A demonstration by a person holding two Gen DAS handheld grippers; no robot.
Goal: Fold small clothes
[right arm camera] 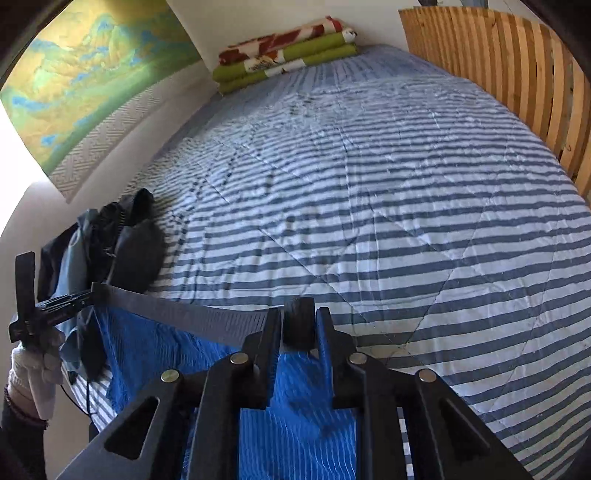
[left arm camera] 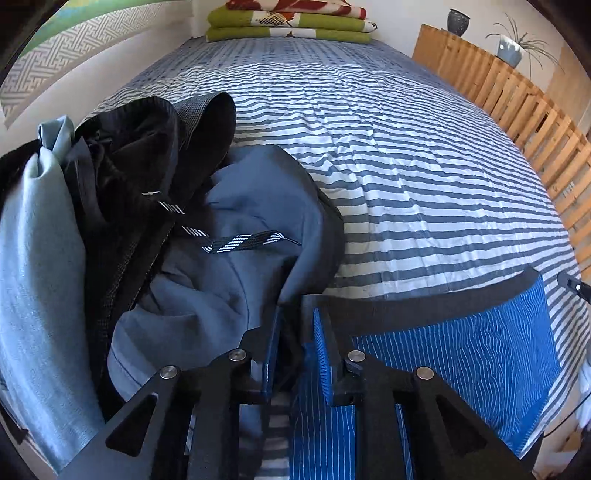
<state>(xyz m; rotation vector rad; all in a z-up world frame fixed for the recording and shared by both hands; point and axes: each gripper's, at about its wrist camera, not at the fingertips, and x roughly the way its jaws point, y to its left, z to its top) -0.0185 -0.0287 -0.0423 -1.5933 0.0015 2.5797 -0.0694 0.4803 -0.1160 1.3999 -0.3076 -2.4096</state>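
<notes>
Blue pin-striped shorts (left arm camera: 461, 350) with a dark grey waistband (left arm camera: 424, 302) hang stretched between both grippers, just above the striped bedspread (left arm camera: 406, 166). My left gripper (left arm camera: 295, 332) is shut on the waistband's left end. Its fingers sit beside a heap of dark and grey-blue clothes (left arm camera: 184, 221). In the right wrist view my right gripper (right arm camera: 299, 325) is shut on the bunched right end of the waistband (right arm camera: 177, 310), and the blue shorts (right arm camera: 166, 350) hang below it. The left gripper (right arm camera: 55, 306) shows there at far left, held by a white-gloved hand (right arm camera: 33, 365).
The clothes heap (right arm camera: 122, 236) lies at the bed's left edge by the wall. Folded green and red blankets (left arm camera: 291, 22) are stacked at the far end. A wooden slatted rail (left arm camera: 517, 110) runs along the right side, with potted plants (left arm camera: 509, 48) behind. Open bedspread (right arm camera: 369, 184) stretches ahead.
</notes>
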